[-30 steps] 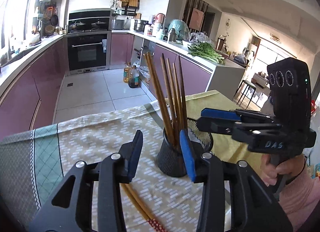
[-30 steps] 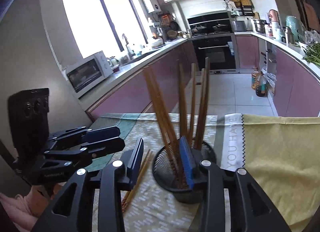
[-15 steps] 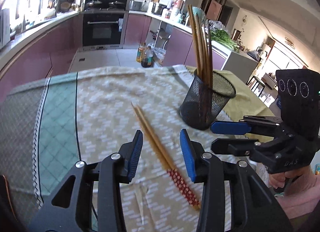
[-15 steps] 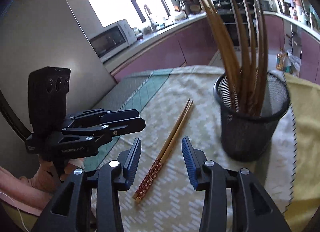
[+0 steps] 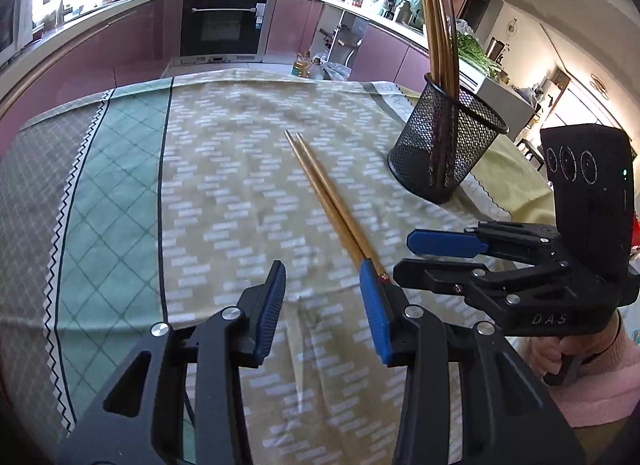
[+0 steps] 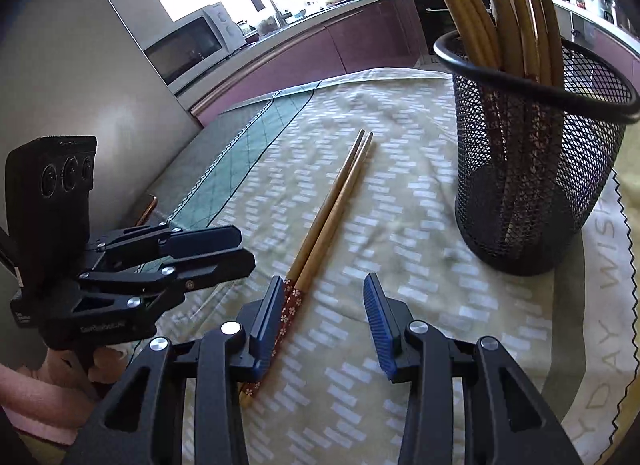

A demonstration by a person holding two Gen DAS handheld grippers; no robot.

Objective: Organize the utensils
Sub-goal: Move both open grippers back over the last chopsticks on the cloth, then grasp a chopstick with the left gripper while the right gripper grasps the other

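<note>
A loose pair of wooden chopsticks [image 5: 332, 201] with red flowered ends lies on the patterned tablecloth [image 5: 224, 193]. To their right stands a black mesh cup [image 5: 444, 145] holding several chopsticks upright. My left gripper [image 5: 322, 305] hangs open low over the cloth, and the pair's red end runs behind its right finger. In the right wrist view the chopsticks [image 6: 332, 205] pass under the left finger of my open right gripper [image 6: 324, 325], with the mesh cup [image 6: 532, 169] to the right. Each gripper shows in the other's view: right gripper [image 5: 404, 257], left gripper [image 6: 246, 249]. Nothing is held.
A yellow cloth [image 5: 516, 185] covers the table's right side under the cup. Behind the table is a kitchen with purple cabinets [image 5: 132, 45], an oven [image 5: 224, 21] and a microwave [image 6: 192, 45]. A pink-sleeved hand [image 5: 592, 377] holds the right gripper.
Both grippers have sunk toward the table and tipped down, from above the mesh cup to the near end of the loose chopsticks. The chopsticks and cup have not moved.
</note>
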